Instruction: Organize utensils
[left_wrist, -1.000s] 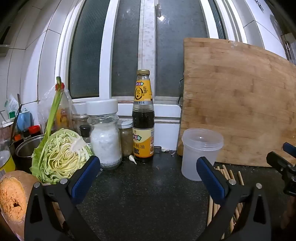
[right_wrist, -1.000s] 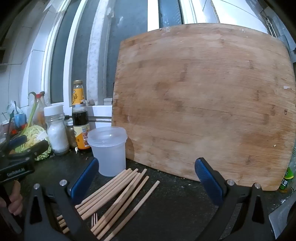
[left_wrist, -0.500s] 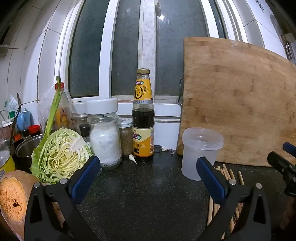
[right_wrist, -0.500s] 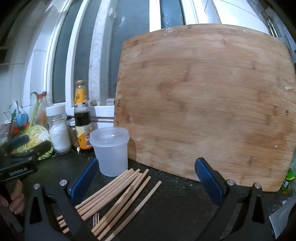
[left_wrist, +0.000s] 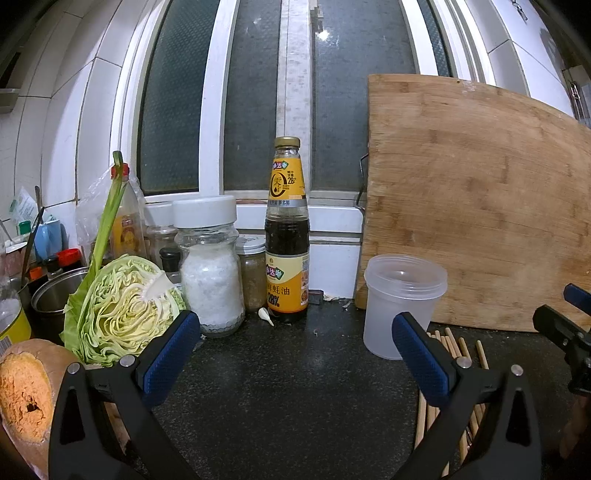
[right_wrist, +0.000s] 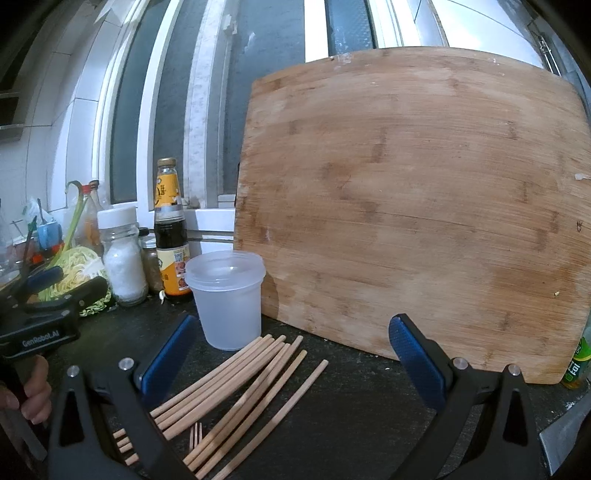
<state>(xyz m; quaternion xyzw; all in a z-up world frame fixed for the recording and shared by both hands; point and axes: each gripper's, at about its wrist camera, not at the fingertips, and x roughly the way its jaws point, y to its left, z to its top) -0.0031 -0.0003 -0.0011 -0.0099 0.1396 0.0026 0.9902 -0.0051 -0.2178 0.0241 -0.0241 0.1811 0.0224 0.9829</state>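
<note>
Your right gripper (right_wrist: 291, 354) has moved slightly closer to the chopsticks (right_wrist: 236, 391), lower centre of its frame, before the plastic cup (right_wrist: 226, 299). Both grippers remain spread and empty; left gripper (left_wrist: 295, 350) unchanged. Grasping comes next.

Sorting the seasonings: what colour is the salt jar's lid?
White; the salt jar's lid shows best in the left wrist view.

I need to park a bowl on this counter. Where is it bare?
Bare dark countertop lies in front of the brown sauce bottle, between the halved cabbage and translucent plastic cup. Right of it, wooden chopsticks crowd the surface.
</note>
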